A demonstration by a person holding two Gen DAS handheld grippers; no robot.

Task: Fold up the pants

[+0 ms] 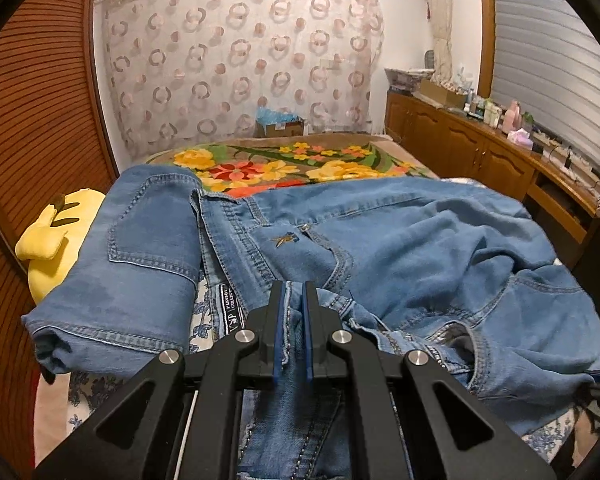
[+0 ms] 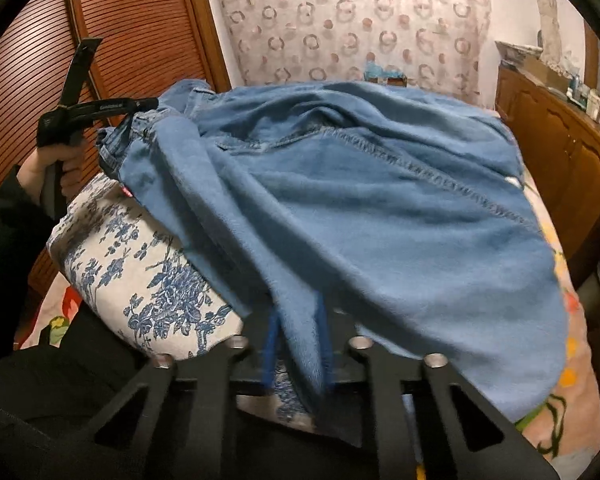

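Bedroom w/ floral blanket: crumpled blue denim pants pinched near edge by left gripper & right gripper, so next prob. lift & spread flat.

One pair of blue denim pants. Two black two-finger grippers: left gripper, right gripper. One yellow plush pillow. One blue-and-white floral cushion.
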